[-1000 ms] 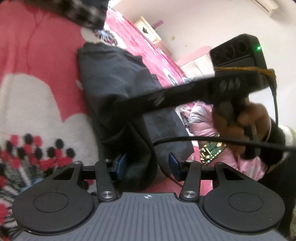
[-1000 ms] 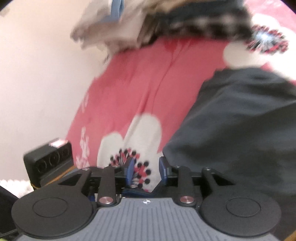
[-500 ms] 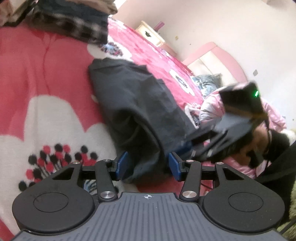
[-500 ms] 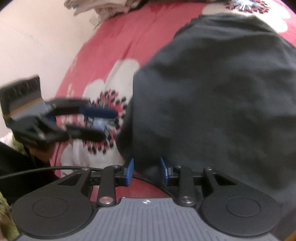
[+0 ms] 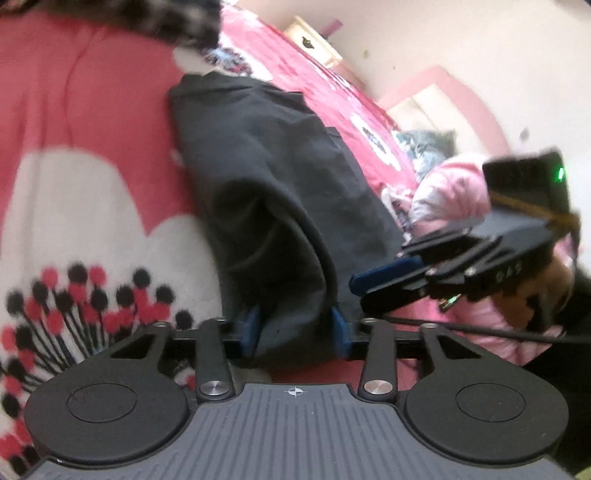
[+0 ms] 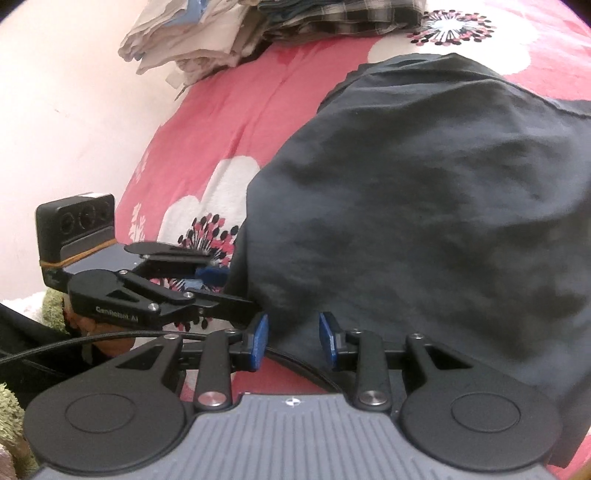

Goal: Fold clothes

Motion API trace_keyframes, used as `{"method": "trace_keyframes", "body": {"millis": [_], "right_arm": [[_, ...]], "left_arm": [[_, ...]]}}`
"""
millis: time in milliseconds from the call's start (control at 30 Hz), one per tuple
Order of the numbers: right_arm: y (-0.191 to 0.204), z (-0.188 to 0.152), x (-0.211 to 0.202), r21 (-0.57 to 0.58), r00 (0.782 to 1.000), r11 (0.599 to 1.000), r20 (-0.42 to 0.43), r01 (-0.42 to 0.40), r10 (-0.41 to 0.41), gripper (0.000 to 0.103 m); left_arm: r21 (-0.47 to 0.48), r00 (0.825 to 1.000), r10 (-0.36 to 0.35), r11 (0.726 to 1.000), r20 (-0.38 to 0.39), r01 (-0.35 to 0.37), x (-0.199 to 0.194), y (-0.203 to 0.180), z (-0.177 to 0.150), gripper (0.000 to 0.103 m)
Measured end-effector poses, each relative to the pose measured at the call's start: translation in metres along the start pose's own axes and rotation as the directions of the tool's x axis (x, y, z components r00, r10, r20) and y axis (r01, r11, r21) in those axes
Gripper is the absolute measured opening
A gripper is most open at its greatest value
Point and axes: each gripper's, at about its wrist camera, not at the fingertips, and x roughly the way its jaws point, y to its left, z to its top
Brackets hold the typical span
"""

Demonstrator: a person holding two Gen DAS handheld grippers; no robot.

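A red floral bedspread (image 5: 81, 122) is seen at the far left of the left wrist view, with a dark garment (image 5: 266, 177) laid lengthwise across it. The left gripper (image 5: 295, 328) is held low at the garment's near end, pointing along the cloth; its blue pads (image 5: 252, 326) are set apart, and a raised fold of the dark fabric is seen between them, not pinched. Further right, the right gripper (image 5: 384, 275) is seen from the side, angled in toward the garment's near edge, gripped by a hand (image 5: 524, 291) at the frame's right edge.

In the right wrist view, the left gripper (image 6: 210, 275) is seen at the left, held level with its tips at the garment's left edge. To its right, the dark garment (image 6: 424, 206) fills the middle and right of the frame. The right gripper (image 6: 291, 338) is held over the near hem with its pads parted; cloth lies between them but is not clamped. A pile of folded clothes (image 6: 258, 29) is seen at the bedspread's far end.
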Motion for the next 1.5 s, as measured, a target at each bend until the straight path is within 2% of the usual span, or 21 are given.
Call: {"method": "trace_keyframes", "body": {"millis": [133, 200, 333, 400, 567, 667, 800, 967, 1067, 1133, 1167, 1200, 1233, 1333, 1400, 1500], "right_arm": [[-0.003, 0.001, -0.002, 0.013, 1.0, 1.0, 0.012, 0.002, -0.002, 0.034], [-0.002, 0.003, -0.003, 0.015, 1.0, 1.0, 0.022, 0.001, -0.002, 0.034], [-0.004, 0.007, -0.01, 0.026, 0.999, 1.0, 0.05, 0.001, -0.002, 0.034], [-0.005, 0.009, -0.009, 0.034, 0.998, 0.999, 0.057, 0.001, -0.003, 0.034], [-0.008, 0.01, -0.006, 0.049, 0.998, 0.999, 0.058, -0.001, -0.002, 0.034], [-0.008, 0.009, -0.004, 0.052, 0.998, 0.999, 0.059, -0.006, 0.003, 0.034], [-0.009, 0.007, -0.004, 0.058, 0.998, 0.998, 0.061, -0.008, 0.005, 0.034], [-0.011, 0.006, -0.002, 0.066, 0.998, 0.998, 0.06, -0.008, 0.004, 0.034], [-0.012, 0.005, -0.001, 0.068, 0.998, 0.998, 0.06, -0.01, 0.006, 0.034], [-0.013, 0.005, 0.001, 0.07, 0.998, 0.997, 0.061, -0.012, 0.008, 0.034], [-0.014, 0.005, 0.001, 0.072, 0.998, 0.997, 0.061, -0.013, 0.008, 0.034], [-0.015, 0.005, 0.002, 0.074, 0.998, 0.997, 0.061, -0.013, 0.009, 0.034], [-0.015, 0.005, 0.003, 0.075, 0.998, 0.997, 0.06, -0.014, 0.01, 0.034], [-0.018, 0.003, 0.004, 0.079, 0.998, 0.997, 0.056, -0.015, 0.011, 0.034], [-0.02, 0.002, 0.005, 0.085, 0.999, 0.996, 0.053, -0.014, 0.01, 0.034], [-0.024, 0.001, 0.006, 0.095, 0.999, 0.995, 0.049, -0.014, 0.01, 0.034]], "left_arm": [[-0.12, 0.99, -0.129, 0.985, -0.055, 0.122, 0.006, 0.018, -0.004, 0.029], [-0.142, 0.991, -0.122, 0.983, -0.052, 0.113, 0.001, 0.022, -0.002, 0.031], [-0.147, 0.993, -0.116, 0.982, 0.014, 0.116, -0.021, 0.022, 0.005, 0.052], [-0.158, 0.992, -0.114, 0.98, 0.049, 0.12, -0.029, 0.022, 0.01, 0.057], [-0.165, 0.99, -0.068, 0.982, 0.125, 0.088, -0.04, 0.015, 0.025, 0.061], [-0.193, 0.997, -0.029, 0.98, 0.075, 0.043, -0.031, 0.014, 0.035, 0.061], [-0.314, 1.0, -0.018, 0.949, 0.012, 0.021, -0.009, 0.027, 0.041, 0.062], [-0.306, 0.999, -0.034, 0.951, 0.019, 0.038, 0.001, 0.024, 0.047, 0.061], [-0.316, 1.0, -0.012, 0.949, -0.025, 0.004, 0.013, 0.026, 0.051, 0.054], [-0.323, 0.999, -0.018, 0.946, -0.029, 0.007, 0.018, 0.03, 0.052, 0.042], [-0.322, 0.999, -0.024, 0.947, -0.027, 0.014, 0.02, 0.031, 0.052, 0.04], [-0.321, 0.999, -0.039, 0.947, -0.021, 0.03, 0.021, 0.032, 0.053, 0.031], [-0.32, 0.998, -0.068, 0.946, -0.012, 0.061, 0.023, 0.033, 0.053, 0.018], [-0.305, 0.988, -0.145, 0.94, 0.05, 0.153, 0.018, 0.036, 0.053, 0.009], [-0.313, 0.969, -0.219, 0.918, 0.115, 0.245, 0.011, 0.041, 0.052, 0.009], [-0.332, 0.92, -0.341, 0.86, 0.192, 0.388, 0.008, 0.052, 0.049, 0.009]]}}
